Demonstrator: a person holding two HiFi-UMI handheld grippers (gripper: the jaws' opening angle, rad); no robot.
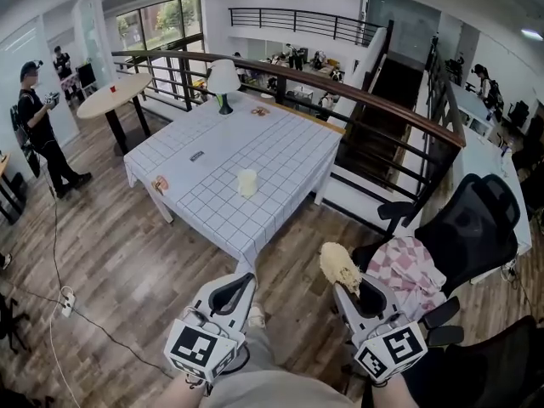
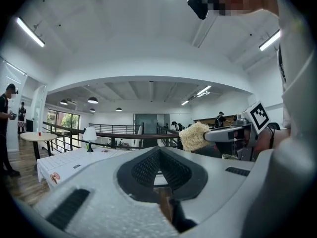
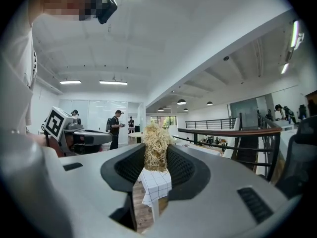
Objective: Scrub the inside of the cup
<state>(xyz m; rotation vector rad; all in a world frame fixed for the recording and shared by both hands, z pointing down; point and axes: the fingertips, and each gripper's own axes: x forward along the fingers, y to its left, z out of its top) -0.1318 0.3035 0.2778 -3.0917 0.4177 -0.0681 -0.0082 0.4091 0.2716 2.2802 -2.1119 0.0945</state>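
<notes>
My right gripper [image 1: 348,294] is clamped on the scrubber [image 3: 156,145], whose tuft pokes past the tips. My left gripper [image 1: 236,289] is closed on nothing. The cup [image 1: 246,183] stands on the table [image 1: 289,151], well ahead of both jaws. Best I close in, open the left to steady it, then lead tuft-first.

L gripper [image 1: 242,281] held low, fingers pressed together, empty; R gripper [image 1: 348,289] alongside, fingers clamped on scrub pad [image 1: 338,264].
</notes>
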